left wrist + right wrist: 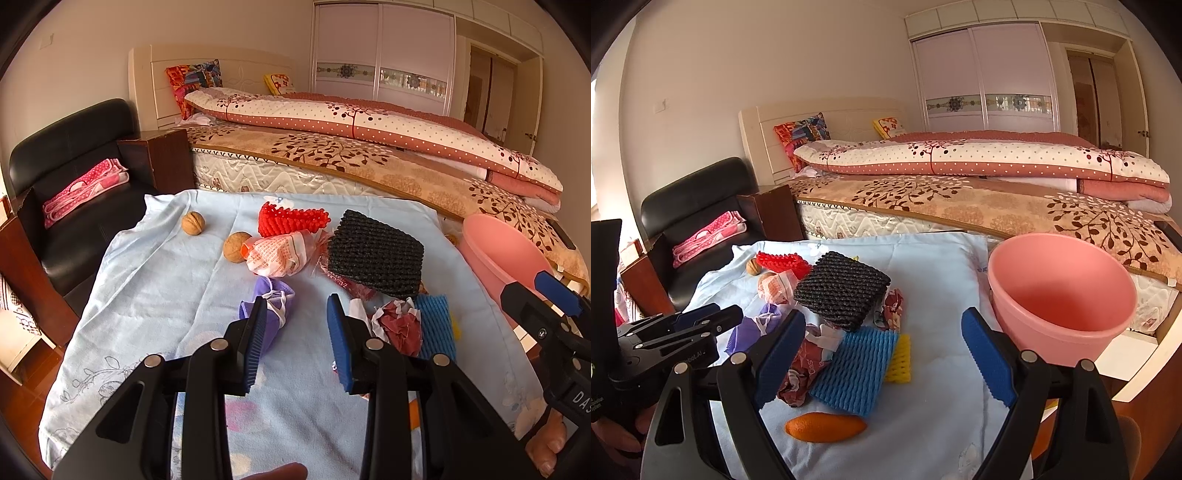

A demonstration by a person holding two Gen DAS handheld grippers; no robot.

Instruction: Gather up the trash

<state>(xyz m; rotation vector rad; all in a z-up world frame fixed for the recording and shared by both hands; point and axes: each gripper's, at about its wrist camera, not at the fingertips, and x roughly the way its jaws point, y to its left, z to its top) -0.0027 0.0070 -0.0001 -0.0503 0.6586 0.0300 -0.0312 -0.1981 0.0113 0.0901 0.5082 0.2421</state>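
**Both grippers hover over the litter, nothing held**

The left gripper (297,314) hangs with its jaws parted and empty above the light blue cloth (155,288), a purple mask (271,306) just beside its left finger. The right gripper (882,347) stands wide, also empty, over blue foam netting (855,369) and a crumpled red wrapper (803,369). Black foam netting (842,291) lies on the heap; two walnuts (192,222) lie further back. The pink bin (1060,299) (empty inside) stands right of the cloth.
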